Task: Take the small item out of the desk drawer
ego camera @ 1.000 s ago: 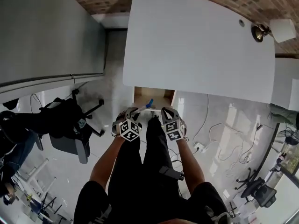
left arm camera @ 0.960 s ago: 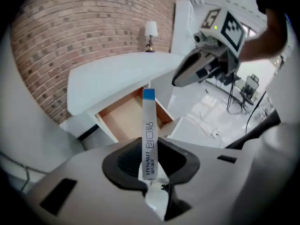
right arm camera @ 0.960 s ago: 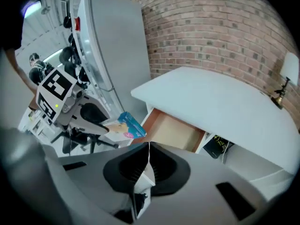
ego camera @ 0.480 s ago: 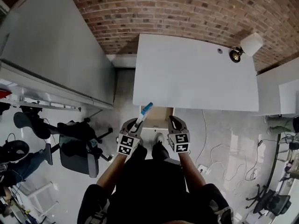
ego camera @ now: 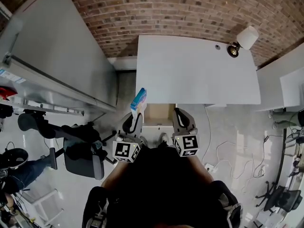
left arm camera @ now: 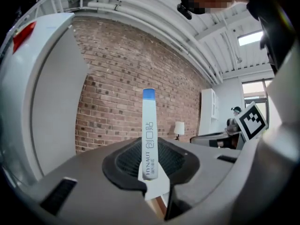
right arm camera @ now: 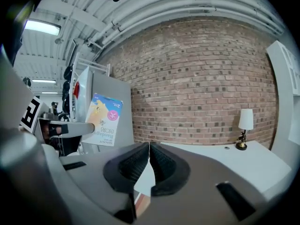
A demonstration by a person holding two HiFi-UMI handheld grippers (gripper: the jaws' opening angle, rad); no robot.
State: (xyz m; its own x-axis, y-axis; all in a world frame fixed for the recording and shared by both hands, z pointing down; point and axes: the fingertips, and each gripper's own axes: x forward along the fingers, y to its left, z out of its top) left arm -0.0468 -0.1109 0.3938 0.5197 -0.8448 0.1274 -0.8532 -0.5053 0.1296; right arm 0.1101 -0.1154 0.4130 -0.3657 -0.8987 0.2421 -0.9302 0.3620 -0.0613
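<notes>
Both grippers are held up side by side in front of the person's chest, pointing about level at the brick wall (ego camera: 190, 8) across the white table (ego camera: 199, 70). In the head view the forearms are mostly hidden under the dark torso, with only the marker cubes and jaws sticking out.

The open drawer (ego camera: 158, 114) sits under the table's near edge, between the two grippers. Its inside is partly covered and I can't tell what is in it.

The left gripper (left arm camera: 150, 165) is clamped on the small box (left arm camera: 148, 130). The box is thin, seen edge-on and upright, with a blue top, and its lower end is buried between the pads. In the head view the box (ego camera: 138, 100) is out of the drawer, up by the table's near left corner. The right gripper (right arm camera: 149, 159) has its jaws pressed together with nothing between them.
</notes>
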